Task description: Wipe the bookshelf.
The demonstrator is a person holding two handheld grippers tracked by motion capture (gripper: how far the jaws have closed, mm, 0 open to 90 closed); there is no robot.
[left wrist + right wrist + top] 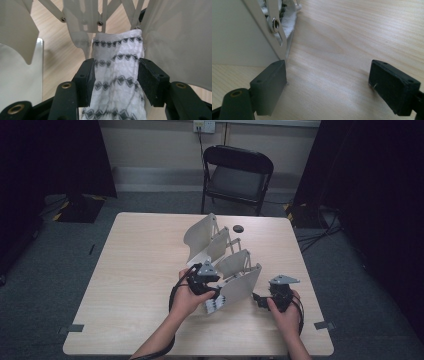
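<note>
Cloth [117, 75] sits between the left gripper's [116, 75] loosened jaws, rack [175, 45] just ahead; right gripper [328, 82] spread, empty.

A lab: black curtains [55, 155], lone table [140, 270], folding chair [237, 176].

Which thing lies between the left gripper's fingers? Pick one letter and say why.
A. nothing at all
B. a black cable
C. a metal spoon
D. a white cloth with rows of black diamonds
D: in the left gripper view, a white cloth with rows of black diamonds lies between the fingers of the left gripper.
</note>
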